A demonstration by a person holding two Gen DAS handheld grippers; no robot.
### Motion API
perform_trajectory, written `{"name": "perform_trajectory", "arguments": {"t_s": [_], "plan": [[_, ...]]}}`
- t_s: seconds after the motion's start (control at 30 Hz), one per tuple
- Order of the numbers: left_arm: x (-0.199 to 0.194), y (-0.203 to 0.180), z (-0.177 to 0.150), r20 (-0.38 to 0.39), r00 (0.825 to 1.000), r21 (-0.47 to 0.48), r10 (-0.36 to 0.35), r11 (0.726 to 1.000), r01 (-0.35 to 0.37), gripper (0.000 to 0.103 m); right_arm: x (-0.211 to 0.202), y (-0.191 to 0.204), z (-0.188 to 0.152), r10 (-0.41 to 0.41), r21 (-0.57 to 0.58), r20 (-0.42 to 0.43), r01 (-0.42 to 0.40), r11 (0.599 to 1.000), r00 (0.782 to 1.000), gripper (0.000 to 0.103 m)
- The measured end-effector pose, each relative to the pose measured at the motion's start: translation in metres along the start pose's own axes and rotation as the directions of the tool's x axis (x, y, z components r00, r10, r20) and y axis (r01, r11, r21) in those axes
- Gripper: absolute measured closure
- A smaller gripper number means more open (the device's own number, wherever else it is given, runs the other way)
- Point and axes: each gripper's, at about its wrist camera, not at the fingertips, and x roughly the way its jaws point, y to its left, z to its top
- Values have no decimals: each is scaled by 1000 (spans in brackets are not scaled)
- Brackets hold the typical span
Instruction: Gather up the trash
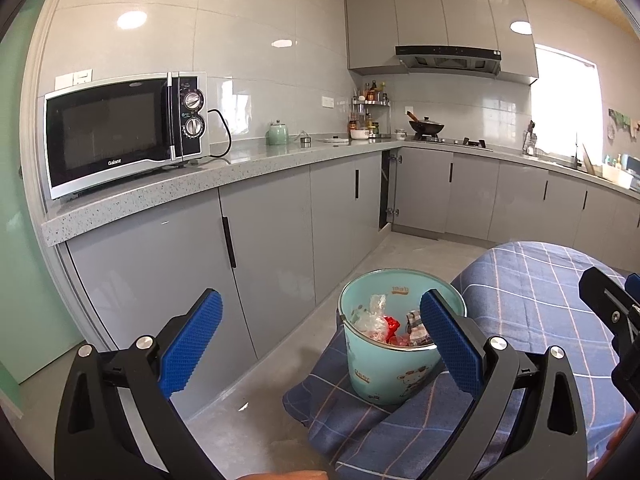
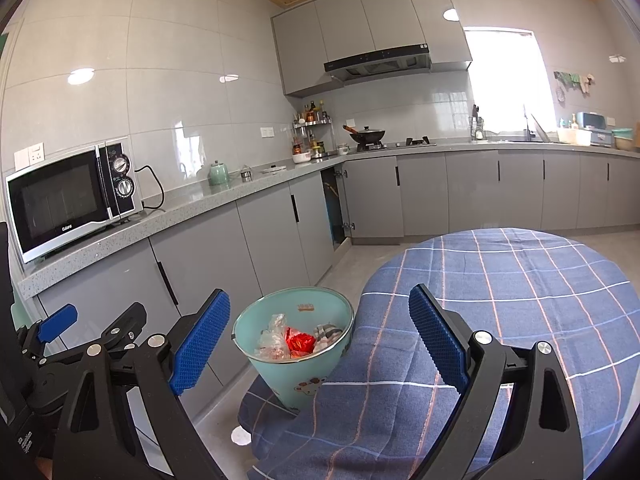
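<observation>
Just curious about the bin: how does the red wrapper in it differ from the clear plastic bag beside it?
The red wrapper is opaque and bright, while the clear plastic bag is see-through and pale. The wrapper sits low in the middle; the bag pokes up higher on the left. Both are crumpled and lie inside the turquoise bin.

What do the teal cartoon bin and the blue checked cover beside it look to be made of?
The teal cartoon-printed bin looks like smooth plastic with a thin metal rim; its wall has a slight sheen. The blue checked cover appears to be soft woven or quilted fabric, matte, folding where it drapes.
</observation>
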Motion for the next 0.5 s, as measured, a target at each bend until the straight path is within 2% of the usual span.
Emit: {"name": "perform_trajectory", "arguments": {"t_s": [0.33, 0.5], "plan": [[11, 7, -4, -80, 994, -51, -78, 996, 74, 6, -1, 1, -1, 0, -3, -5, 0, 1000, 1000, 13], [13, 3, -6, -86, 995, -26, -52, 998, 50, 6, 2, -1, -1, -5, 3, -11, 5, 1000, 1000, 13]]}}
